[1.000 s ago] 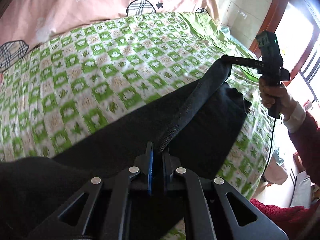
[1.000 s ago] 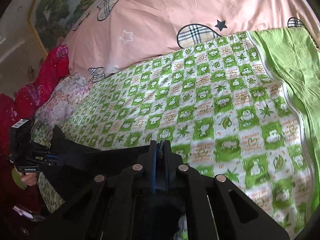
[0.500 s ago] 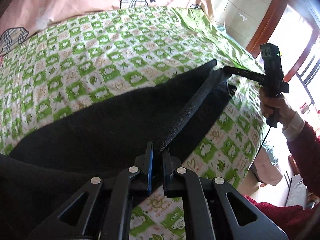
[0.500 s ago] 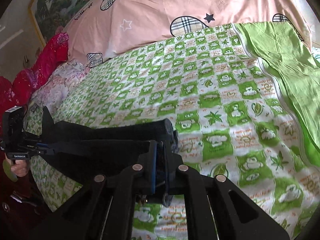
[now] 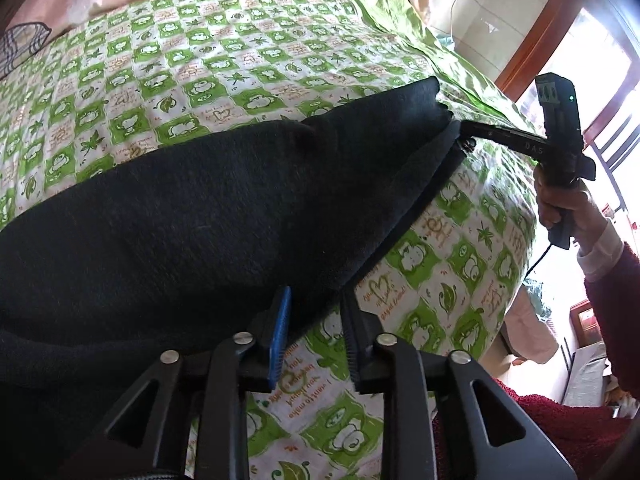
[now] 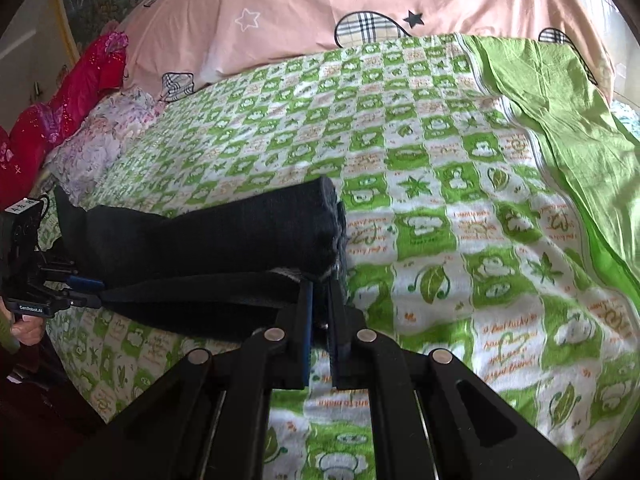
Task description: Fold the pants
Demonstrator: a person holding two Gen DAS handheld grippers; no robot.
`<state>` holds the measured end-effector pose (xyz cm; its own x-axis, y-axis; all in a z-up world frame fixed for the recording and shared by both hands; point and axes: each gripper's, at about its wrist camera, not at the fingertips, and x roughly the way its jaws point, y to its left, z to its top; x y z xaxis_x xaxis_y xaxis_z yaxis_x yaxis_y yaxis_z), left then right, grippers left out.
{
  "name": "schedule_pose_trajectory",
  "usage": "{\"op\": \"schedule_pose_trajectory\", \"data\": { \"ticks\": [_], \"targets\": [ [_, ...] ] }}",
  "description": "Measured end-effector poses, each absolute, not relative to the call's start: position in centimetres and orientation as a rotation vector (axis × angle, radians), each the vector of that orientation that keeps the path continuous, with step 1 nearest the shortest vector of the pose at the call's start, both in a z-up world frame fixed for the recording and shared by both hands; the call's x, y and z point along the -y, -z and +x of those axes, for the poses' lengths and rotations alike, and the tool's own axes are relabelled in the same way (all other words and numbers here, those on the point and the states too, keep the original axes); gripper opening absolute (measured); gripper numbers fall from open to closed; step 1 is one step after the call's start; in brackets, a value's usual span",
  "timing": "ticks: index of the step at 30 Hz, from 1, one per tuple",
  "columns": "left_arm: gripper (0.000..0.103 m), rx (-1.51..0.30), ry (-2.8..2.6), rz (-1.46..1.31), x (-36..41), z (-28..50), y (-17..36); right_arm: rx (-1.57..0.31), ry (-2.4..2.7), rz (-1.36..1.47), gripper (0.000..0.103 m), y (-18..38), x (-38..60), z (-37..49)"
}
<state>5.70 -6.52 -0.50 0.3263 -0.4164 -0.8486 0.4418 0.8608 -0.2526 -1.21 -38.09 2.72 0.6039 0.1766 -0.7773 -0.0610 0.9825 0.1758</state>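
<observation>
Black pants (image 5: pixel 208 216) lie across the green checked bedspread, folded over on themselves. My left gripper (image 5: pixel 316 300) sits at the near edge of the pants with its jaws parted, the cloth edge lying between them, not pinched. My right gripper (image 6: pixel 320 286) is nearly closed on the waistband corner of the pants (image 6: pixel 224 236). In the left wrist view the right gripper (image 5: pixel 460 128) meets the far corner of the pants. In the right wrist view the left gripper (image 6: pixel 90 290) is at the other end.
The green checked bedspread (image 6: pixel 440 184) covers the bed, with a plain green border (image 6: pixel 560 100) on the right. A pink quilt (image 6: pixel 320 8) lies at the head. Red and floral clothes (image 6: pixel 72 92) are piled at the left. A window and door frame (image 5: pixel 568 40) stand beyond the bed edge.
The pants' raised edge came down flat onto the bed. My left gripper's jaws opened and let the cloth go. The right gripper lowered with its corner still held.
</observation>
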Motion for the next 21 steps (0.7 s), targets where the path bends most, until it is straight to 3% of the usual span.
{"op": "schedule_pose_trajectory", "data": {
  "ticks": [3, 5, 7, 12, 21],
  "targets": [
    [0.042, -1.101, 0.557, 0.001, 6.2, 5.1, 0.1, -0.942, -0.078, 0.120, 0.026, -3.0, 37.7, -2.3],
    [0.051, -1.087, 0.548, -0.024, 5.7, 4.4, -0.3, -0.925, -0.068, 0.119, 0.048, -3.6, 37.1, -3.2],
    [0.054, -1.077, 0.533, -0.043, 5.0, 3.6, -0.6, -0.888, -0.072, 0.116, 0.054, -4.6, 36.1, -4.0],
    [0.060, -1.071, 0.461, -0.134, 1.7, 1.4, -1.1, -0.813, -0.157, 0.184, 0.054, -5.8, 32.7, -4.6],
    [0.060, -1.040, 0.241, -0.382, -7.9, -1.7, -1.4, -0.826, -0.383, 0.220, 0.054, -3.7, 23.7, -1.9]
  ]
}}
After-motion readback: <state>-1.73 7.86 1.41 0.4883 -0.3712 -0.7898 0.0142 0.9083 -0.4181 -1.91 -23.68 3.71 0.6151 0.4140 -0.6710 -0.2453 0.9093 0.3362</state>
